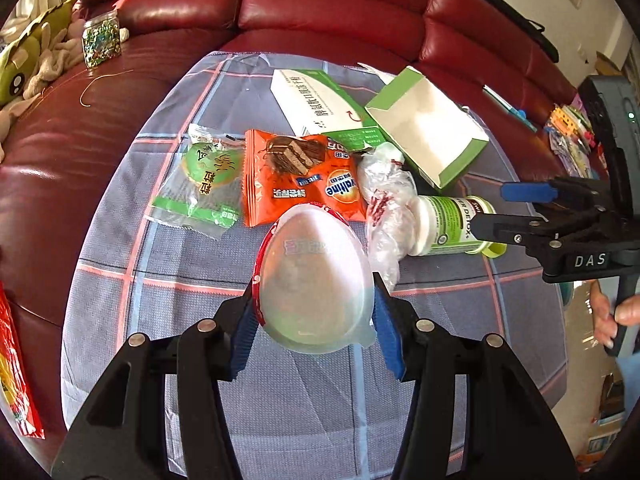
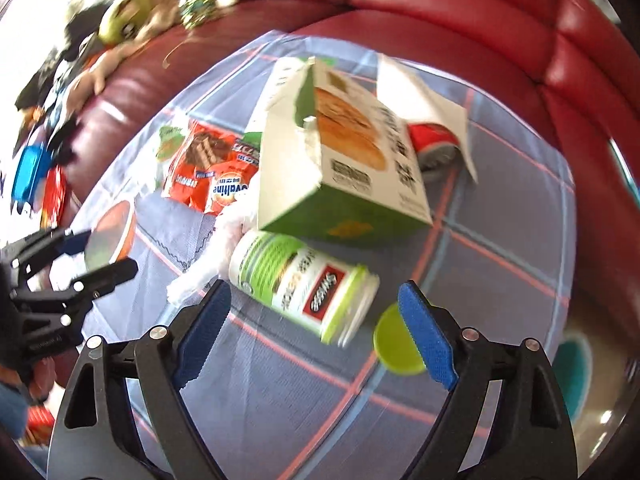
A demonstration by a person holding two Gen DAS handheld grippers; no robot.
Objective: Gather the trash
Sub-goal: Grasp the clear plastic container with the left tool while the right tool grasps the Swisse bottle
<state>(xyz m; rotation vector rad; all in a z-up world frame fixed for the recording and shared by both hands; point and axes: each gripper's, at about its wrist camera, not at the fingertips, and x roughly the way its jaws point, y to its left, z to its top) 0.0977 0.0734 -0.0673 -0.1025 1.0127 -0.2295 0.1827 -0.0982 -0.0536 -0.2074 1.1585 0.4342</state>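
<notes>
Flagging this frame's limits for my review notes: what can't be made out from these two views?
- Red can: right wrist view, mostly hidden behind the green box and a white flap.
- Bottle label: blurred in the right wrist view; in the left wrist view the right gripper covers part of it.
- Cup contents: the left gripper holds it, and its cloudy lid hides the inside.
- Red packet: cut off by the left edge.

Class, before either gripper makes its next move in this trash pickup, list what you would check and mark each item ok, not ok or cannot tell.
1. Left gripper pads clamp the cup: ok.
2. Cup lifted clear of the cloth: cannot tell.
3. Right gripper jaws apart and empty: ok.
4. Bottle lies ahead of the right gripper: ok.
5. Bottle's green lid fitted: not ok, it lies loose beside it.
6. Trash bin in view: not ok.
</notes>
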